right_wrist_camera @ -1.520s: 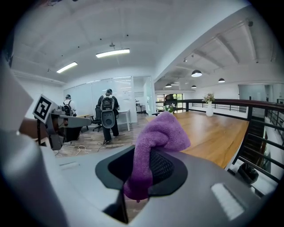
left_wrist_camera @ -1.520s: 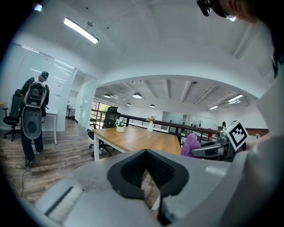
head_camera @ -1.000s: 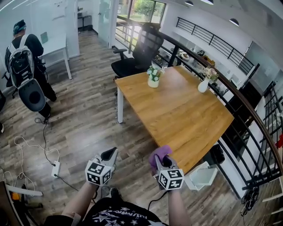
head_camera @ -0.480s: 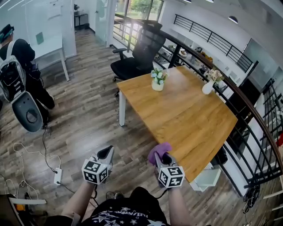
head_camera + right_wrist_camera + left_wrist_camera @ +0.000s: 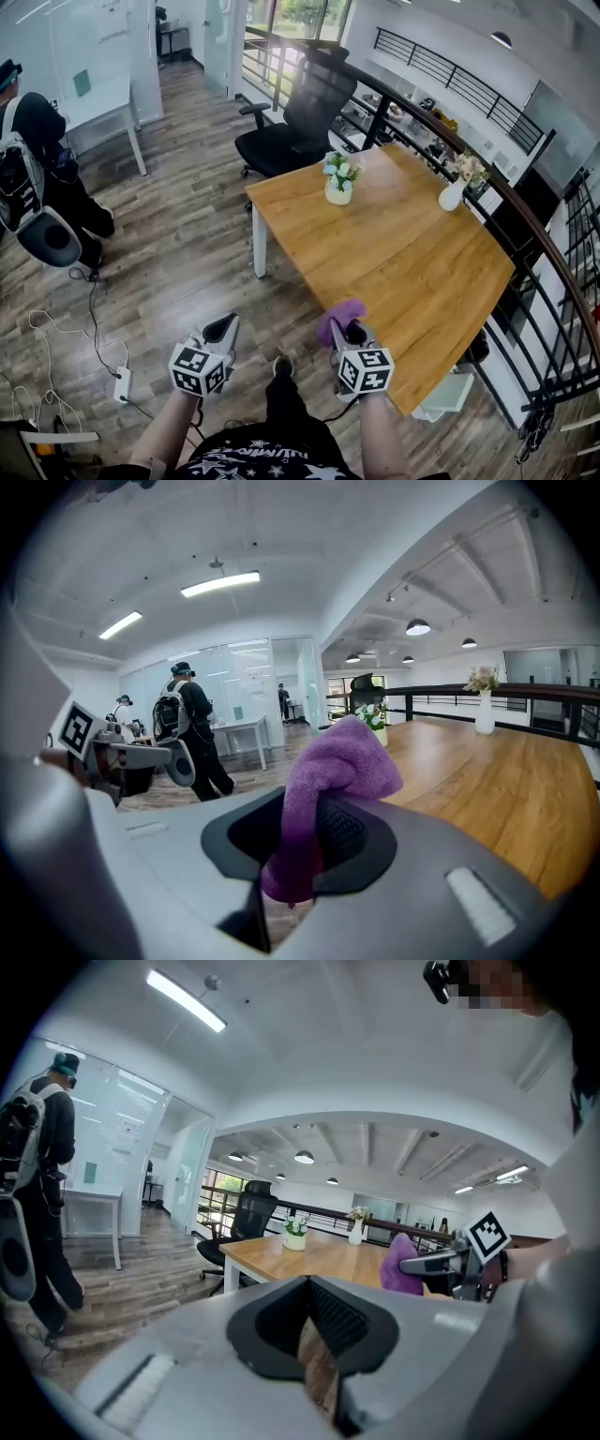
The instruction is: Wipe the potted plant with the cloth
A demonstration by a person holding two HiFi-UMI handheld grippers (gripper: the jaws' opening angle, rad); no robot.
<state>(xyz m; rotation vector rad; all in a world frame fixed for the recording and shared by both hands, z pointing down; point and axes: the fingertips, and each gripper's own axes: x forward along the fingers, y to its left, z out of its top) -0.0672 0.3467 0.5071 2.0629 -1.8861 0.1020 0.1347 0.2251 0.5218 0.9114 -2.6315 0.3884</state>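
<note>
The wooden table (image 5: 412, 262) fills the right of the room, with a black office chair (image 5: 298, 112) beyond its far-left corner. The potted plant (image 5: 339, 180) stands near that far-left end, well apart from both grippers. The left gripper (image 5: 223, 325), over the floor, has its jaws pressed together on nothing. The right gripper (image 5: 349, 330), at the table's near corner, is clamped on a purple cloth (image 5: 339, 315) bunching up from the jaws; it may brush the table edge.
</note>
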